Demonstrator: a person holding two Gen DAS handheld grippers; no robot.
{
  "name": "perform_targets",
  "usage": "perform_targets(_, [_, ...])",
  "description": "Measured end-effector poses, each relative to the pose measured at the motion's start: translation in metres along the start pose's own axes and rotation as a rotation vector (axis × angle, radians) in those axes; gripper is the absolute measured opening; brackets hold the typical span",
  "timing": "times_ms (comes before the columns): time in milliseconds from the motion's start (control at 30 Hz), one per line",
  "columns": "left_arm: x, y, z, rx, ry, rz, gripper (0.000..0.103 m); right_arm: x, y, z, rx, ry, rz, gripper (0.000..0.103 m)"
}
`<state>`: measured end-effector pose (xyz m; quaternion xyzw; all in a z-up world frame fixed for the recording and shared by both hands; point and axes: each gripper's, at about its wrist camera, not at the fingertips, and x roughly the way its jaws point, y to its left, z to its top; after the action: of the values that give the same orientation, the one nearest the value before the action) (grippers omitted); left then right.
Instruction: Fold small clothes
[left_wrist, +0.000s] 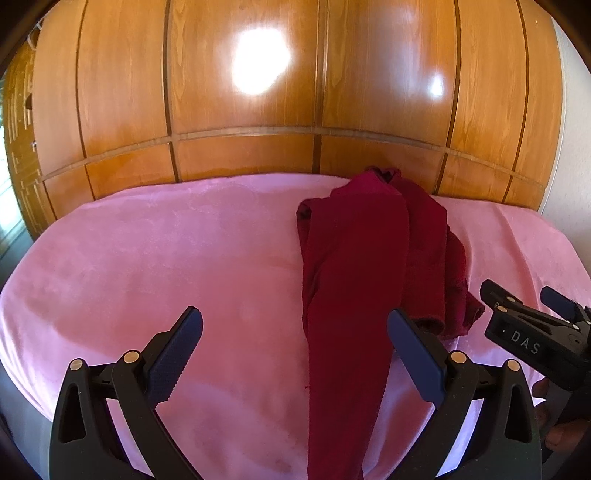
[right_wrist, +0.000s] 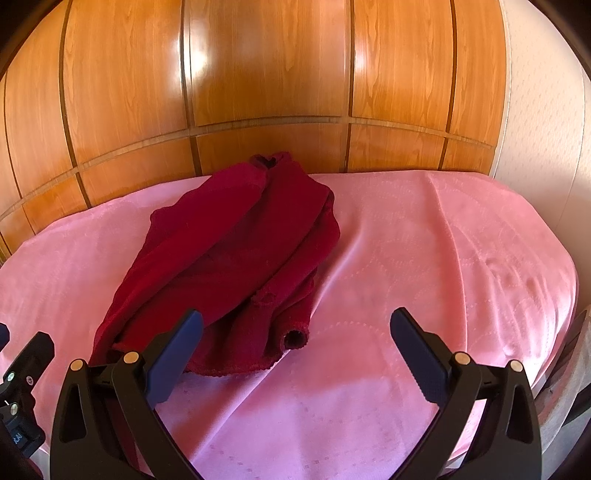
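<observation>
The garment (right_wrist: 236, 254) ahead of the right hand-held gripper (right_wrist: 295, 354) is deep burgundy all over, plain, with no print. Under it the bedspread (right_wrist: 424, 258) is pink, faintly marked with stitched curves and small woven squares in the same pink. Beyond the bed, the wardrobe (right_wrist: 266, 74) is glossy orange-brown wood grain, split by darker brown lines into panels, with white glare patches. Both hand-held grippers are black with dark blue pads (left_wrist: 177, 354) and small brass-coloured pins; the right one, seen right of the left hand-held gripper (left_wrist: 295, 354), carries pale letters "DAS" (left_wrist: 526, 341).
</observation>
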<state>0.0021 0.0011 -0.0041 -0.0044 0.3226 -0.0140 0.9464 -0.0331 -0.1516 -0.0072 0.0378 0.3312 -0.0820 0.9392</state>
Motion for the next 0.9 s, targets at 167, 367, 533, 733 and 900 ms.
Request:
perform_targets(167, [0.011, -0.001, -0.003, 0.008, 0.032, -0.004, 0.097, 0.008, -0.004, 0.0, 0.012, 0.019, -0.001, 0.101])
perform_targets(367, [0.033, -0.007, -0.012, 0.043, 0.112, -0.045, 0.063, 0.016, -0.011, 0.002, 0.02, 0.03, 0.0, 0.101])
perform_targets(533, [0.061, -0.002, -0.023, 0.007, 0.238, -0.145, 0.0, 0.021, -0.028, 0.009, 0.088, 0.044, 0.115, 0.1])
perform_targets(733, [0.042, 0.024, 0.003, -0.068, 0.143, -0.239, 0.0, 0.043, -0.028, 0.02, 0.141, 0.128, 0.313, 0.06])
perform_targets(900, [0.035, 0.062, 0.037, -0.144, 0.082, -0.244, 0.0, 0.056, -0.012, 0.024, 0.137, 0.194, 0.42, 0.056])
